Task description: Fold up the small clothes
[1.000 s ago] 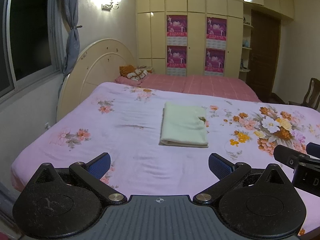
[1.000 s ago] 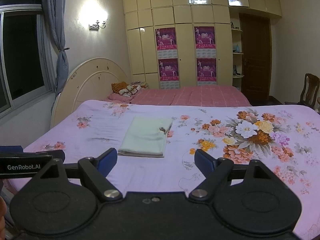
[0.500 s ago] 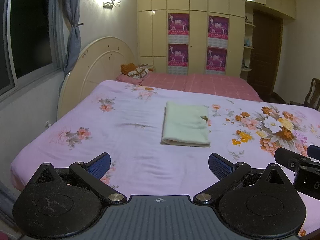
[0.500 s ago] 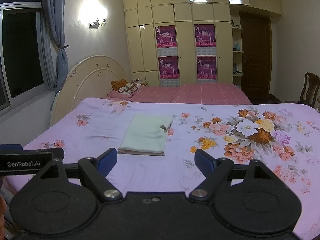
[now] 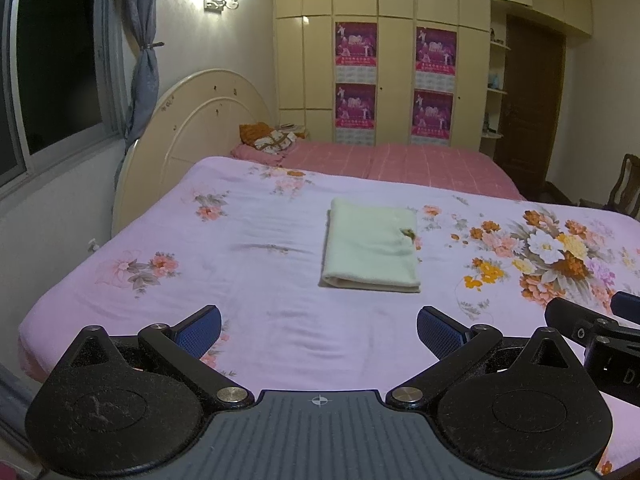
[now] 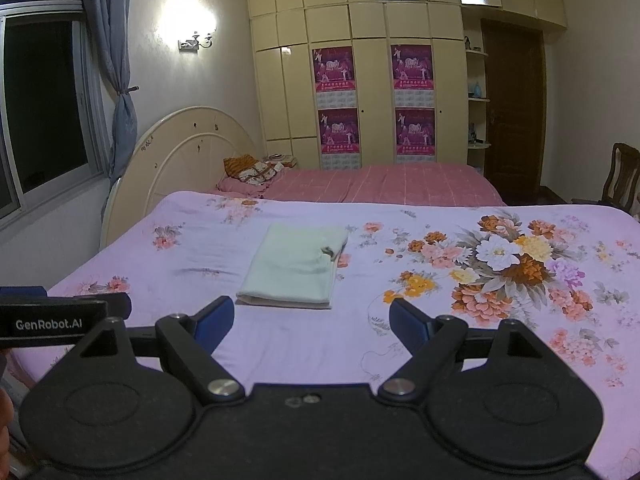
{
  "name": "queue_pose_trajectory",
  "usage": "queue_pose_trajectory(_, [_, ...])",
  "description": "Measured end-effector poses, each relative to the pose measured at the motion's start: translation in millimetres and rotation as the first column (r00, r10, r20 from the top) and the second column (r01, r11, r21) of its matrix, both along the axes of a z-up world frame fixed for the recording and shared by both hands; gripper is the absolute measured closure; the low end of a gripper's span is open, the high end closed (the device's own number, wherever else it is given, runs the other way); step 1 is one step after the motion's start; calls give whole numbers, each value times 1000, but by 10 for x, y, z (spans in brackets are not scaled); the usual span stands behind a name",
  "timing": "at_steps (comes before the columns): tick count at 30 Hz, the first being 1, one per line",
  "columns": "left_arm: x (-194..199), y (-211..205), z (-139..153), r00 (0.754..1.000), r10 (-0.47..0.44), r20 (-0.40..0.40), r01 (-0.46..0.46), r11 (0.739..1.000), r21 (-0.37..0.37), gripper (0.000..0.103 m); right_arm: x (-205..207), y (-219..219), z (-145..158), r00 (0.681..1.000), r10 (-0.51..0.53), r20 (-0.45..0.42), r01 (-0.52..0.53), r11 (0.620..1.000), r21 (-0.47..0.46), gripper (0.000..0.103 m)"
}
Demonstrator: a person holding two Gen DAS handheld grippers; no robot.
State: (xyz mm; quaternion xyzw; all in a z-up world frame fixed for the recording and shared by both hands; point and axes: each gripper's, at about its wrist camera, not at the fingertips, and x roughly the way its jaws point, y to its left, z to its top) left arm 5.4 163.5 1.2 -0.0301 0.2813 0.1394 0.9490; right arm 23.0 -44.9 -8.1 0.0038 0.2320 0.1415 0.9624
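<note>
Bed with floral sheet, the landmark. Folded pale-green garment lies flat near the bed's centre, a compact rectangle; folding appears complete, so the next move likely calls for withdrawal or fetching another piece. Left tongs and right tongs, both spread wide and empty, hover over the bed's near edge, well apart from the garment.

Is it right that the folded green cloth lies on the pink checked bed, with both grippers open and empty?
Not quite. The cloth lies on the floral sheet, not the pink checked bed behind it, as the left wrist view shows. Both grippers, left and right, are open and empty.
</note>
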Motion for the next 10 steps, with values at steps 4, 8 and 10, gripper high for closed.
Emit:
queue_pose_trajectory(4, [80,1,-49,1000,-25,-2,25,1000,-17,0,66,-15,-33,1000,-5,-12,5,1000,0,19])
queue_pose_trajectory(8, [221,6,-104,1000,-25,-5,25,1000,-10,0,164,-47,-87,999,-21,-33,20,1000,-3,19])
queue_pose_trajectory(10, [316,20,-135,1000,-24,2,24,1000,-2,0,225,-71,-124,998,-32,-49,32,999,-2,19])
